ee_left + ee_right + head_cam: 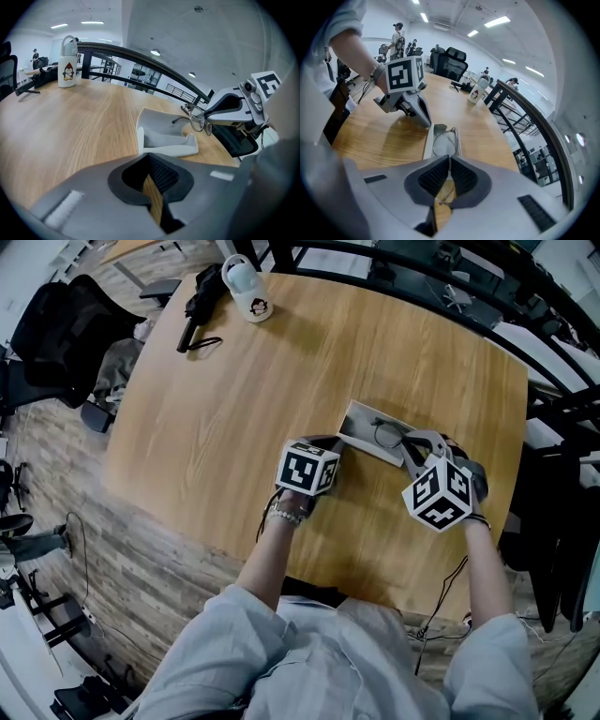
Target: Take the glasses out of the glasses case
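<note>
Holding the glasses [443, 144] by their thin wire frame, my right gripper [449, 161] is clenched, with the lenses just above the open glasses case [164, 140]. My left gripper [150, 161], closed and empty, waits beside the case's end. A slow, straight lift seems best, lest a temple snag.

From the head we look steeply down on the table [216, 427]. Our left gripper view faces low across it; our right gripper view looks down, close. Both share the case [164, 139] and glasses [200, 121], from opposite sides.
</note>
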Available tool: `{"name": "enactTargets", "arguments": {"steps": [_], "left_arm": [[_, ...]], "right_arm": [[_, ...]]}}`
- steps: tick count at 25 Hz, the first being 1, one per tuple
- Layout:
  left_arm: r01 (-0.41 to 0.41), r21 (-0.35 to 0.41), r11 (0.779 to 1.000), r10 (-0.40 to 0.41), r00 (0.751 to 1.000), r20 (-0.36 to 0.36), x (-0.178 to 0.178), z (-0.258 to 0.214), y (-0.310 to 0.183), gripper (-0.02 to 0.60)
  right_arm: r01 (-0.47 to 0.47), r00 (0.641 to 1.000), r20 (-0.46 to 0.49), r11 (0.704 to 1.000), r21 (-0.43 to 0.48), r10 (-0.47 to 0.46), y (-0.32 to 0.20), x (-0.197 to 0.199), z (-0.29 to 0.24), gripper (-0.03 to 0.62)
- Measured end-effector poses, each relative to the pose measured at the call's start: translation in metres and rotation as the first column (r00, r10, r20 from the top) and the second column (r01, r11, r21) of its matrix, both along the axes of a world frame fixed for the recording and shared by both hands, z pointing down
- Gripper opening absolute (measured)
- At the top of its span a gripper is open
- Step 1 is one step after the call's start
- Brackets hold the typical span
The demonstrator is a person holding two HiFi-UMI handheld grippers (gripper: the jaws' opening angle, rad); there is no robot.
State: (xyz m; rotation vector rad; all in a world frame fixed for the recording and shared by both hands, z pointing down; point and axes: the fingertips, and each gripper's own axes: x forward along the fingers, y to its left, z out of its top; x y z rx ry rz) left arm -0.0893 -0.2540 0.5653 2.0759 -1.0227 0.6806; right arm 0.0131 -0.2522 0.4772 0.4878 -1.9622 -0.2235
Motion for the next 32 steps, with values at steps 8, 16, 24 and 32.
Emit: {"name": "enactTargets", "arguments": {"steps": [8,16,24,32], "left_arm": [[0.0,-0.005,1.0,0.0,1.0,-0.002,0.0,-0.001,0.001,0.005],[0.001,-0.01,1.0,-0.001,1.0,-0.007,0.001,-0.002,0.001,0.005],[0.003,-0.013,1.0,-0.004,1.0,-0.006,0.001,-0.002,0.002,0.005],[0.003,-0.016,1.0,-0.003,1.0,-0.008,0.0,-0.003,0.002,0.005]], "right_arm": [[-0.091,0.996,-0.005,0.996,0.003,0.091,0.013,0.045,-0.005,0.014],[-0.165,0.986,-0.007,0.986,-0.014,0.165,0.024,0.084,0.007,0.014],[-0.224,0.974,0.022,0.973,-0.049,0.225,0.028,0.107,0.032,0.014],[-0.245,0.968,0.036,0.966,-0.077,0.248,0.026,0.111,0.054,0.014]]}}
